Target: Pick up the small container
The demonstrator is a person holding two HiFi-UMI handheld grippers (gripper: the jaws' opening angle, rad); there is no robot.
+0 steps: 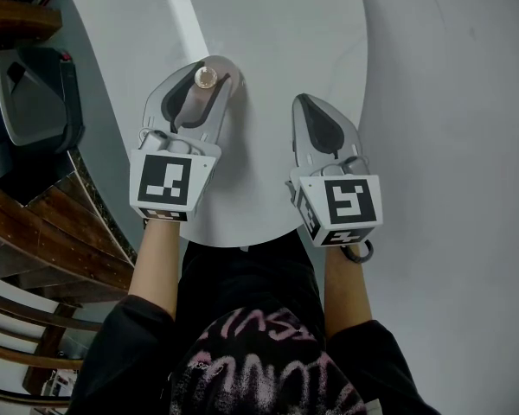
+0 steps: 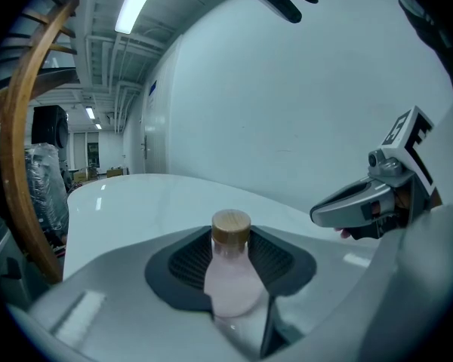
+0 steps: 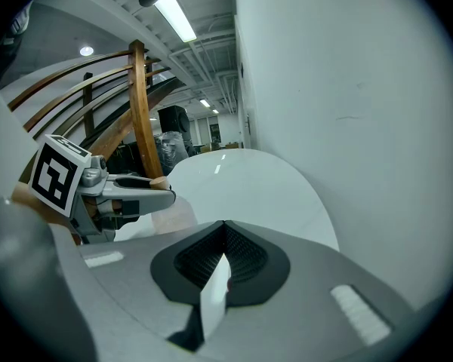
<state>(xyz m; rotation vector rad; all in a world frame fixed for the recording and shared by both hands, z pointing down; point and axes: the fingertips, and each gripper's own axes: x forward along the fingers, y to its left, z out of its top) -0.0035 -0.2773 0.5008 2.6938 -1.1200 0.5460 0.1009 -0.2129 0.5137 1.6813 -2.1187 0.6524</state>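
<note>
Fingers of the left gripper are clamped on the small container, one dark ribbed pad on each side of its body. It is a pale pink bottle with a round wooden cap. It stands upright between the pads, and the cap pokes above them. From the head view only the cap shows, sitting right at the gripper's tip over the white round table. Whether the bottle's base touches the table cannot be told, since the jaws cover it. (Curved wooden chair rails sit further left, off the table edge, and also show in the left gripper view.) The left marker cube faces up, just above the person's bare forearm.

Moving right, a stretch of bare table separates the two grippers, which are near each other but apart. The right gripper hangs over the near right part of the table with its jaws pressed together. In its own view the pads meet at the tip, with only a thin sliver of white showing lower down and nothing between them. Its marker cube sits by the table's near edge. The right gripper view catches the left gripper off to its side, and the left gripper view likewise catches the right gripper. Dark sleeves with pink print fill the bottom of the head view.
</note>
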